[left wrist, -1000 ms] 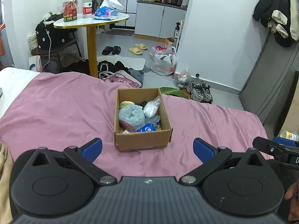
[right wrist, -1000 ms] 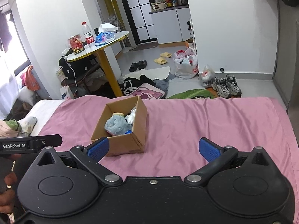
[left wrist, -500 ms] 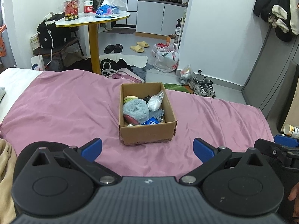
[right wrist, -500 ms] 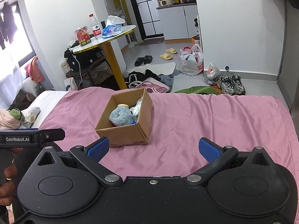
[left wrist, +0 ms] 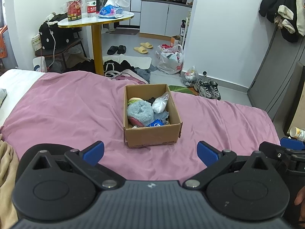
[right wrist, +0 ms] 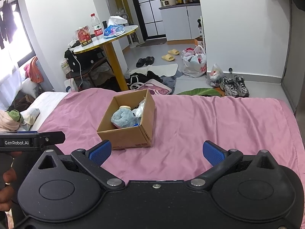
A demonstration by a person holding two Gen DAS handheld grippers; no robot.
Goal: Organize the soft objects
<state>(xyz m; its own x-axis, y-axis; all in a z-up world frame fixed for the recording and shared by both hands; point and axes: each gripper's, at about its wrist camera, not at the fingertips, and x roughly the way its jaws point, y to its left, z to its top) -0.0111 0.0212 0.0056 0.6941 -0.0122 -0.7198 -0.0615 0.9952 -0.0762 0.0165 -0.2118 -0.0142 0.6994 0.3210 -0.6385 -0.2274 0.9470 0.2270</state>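
Both hand-held grippers, left (left wrist: 150, 150) and right (right wrist: 157, 151), hang spread wide, empty, near the cardboard box (left wrist: 152, 136).

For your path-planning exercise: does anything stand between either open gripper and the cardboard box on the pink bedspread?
Nothing visible does. Only bare bedspread lies between the left gripper and the box, and likewise for the right gripper. Both grippers are open and empty.

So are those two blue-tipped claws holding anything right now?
No. The left tool and the right tool are both open and empty above the pink bedspread; the soft things lie in the cardboard box.
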